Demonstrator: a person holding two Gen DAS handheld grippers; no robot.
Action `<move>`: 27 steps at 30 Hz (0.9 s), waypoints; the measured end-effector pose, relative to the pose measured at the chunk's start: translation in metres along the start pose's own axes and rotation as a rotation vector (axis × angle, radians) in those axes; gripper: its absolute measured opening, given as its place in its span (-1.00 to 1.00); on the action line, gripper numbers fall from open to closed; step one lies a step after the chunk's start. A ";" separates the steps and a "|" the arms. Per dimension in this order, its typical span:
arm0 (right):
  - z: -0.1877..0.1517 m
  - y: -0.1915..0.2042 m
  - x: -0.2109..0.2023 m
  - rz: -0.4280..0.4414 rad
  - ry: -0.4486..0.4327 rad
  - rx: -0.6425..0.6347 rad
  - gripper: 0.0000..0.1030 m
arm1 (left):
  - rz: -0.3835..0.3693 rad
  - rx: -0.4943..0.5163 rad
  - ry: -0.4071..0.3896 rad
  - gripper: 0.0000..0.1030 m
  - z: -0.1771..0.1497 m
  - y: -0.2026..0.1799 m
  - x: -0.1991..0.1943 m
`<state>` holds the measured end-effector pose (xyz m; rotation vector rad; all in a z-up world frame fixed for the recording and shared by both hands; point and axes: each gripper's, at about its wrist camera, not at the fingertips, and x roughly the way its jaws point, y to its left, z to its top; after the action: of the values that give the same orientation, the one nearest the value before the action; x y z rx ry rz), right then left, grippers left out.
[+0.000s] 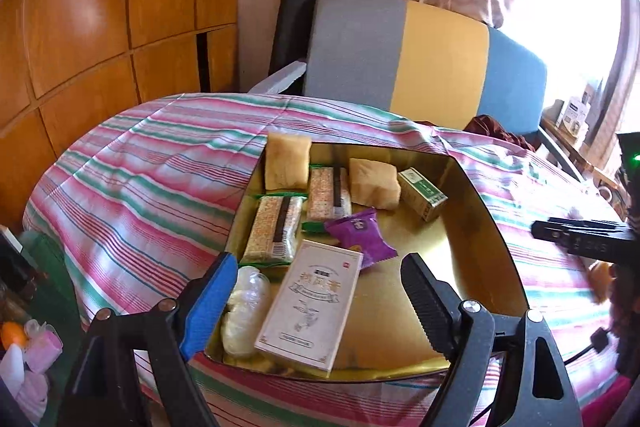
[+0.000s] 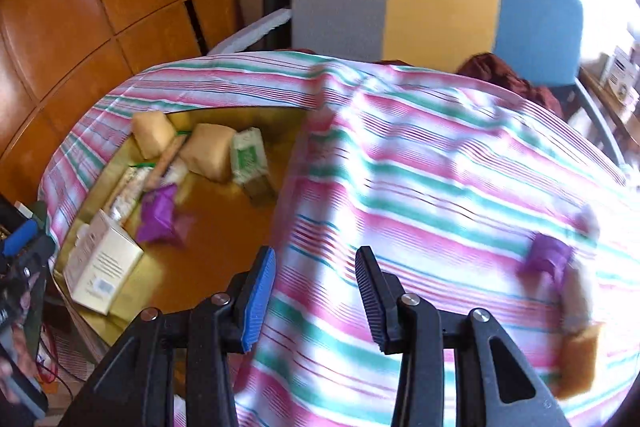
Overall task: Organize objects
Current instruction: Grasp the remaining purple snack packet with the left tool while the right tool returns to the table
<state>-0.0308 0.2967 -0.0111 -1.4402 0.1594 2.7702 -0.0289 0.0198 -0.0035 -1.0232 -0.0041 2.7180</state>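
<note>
Right wrist view: my right gripper hangs over the striped table, fingers parted a little, nothing between them. Next pick looks like the purple packet, near the right edge, outside the gold tray. I'd widen first, then straddle it squarely. Left gripper stands wide over the tray's near end, holding nothing.

Black claw frames, silver screws, one blue pad, one black.
</note>
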 end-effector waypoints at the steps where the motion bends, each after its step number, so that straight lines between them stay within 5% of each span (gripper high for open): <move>1: -0.005 -0.010 -0.005 -0.013 -0.002 0.013 -0.19 | -0.002 0.009 -0.001 0.64 0.000 -0.003 -0.001; 11: -0.031 -0.127 -0.050 -0.185 -0.059 0.211 -0.18 | -0.046 0.107 -0.006 0.65 0.003 -0.040 -0.008; 17: -0.061 -0.211 -0.073 -0.325 -0.153 0.472 -0.18 | -0.083 0.187 -0.001 0.65 0.008 -0.076 -0.005; 21: -0.091 -0.260 -0.079 -0.312 -0.150 0.749 -0.18 | -0.121 0.235 0.008 0.65 0.011 -0.104 0.001; 27: -0.102 -0.274 -0.084 -0.277 -0.165 0.847 -0.18 | -0.208 0.305 0.052 0.65 0.015 -0.158 0.016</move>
<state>0.1173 0.5624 -0.0236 -0.9133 0.9102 2.1354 -0.0154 0.1784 0.0104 -0.9444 0.2868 2.4094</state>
